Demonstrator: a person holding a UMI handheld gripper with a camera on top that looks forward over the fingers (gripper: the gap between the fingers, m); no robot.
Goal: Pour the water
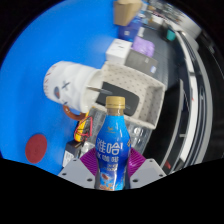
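Right now your gripper is clamped on the blue bottle, held upright before the white cup. Its yellow cap looks closed; tip it capped and nothing pours, or it slips sideways.

Blue bottle with yellow cap clamped upright between the fingers, white paper cup beyond, blue table
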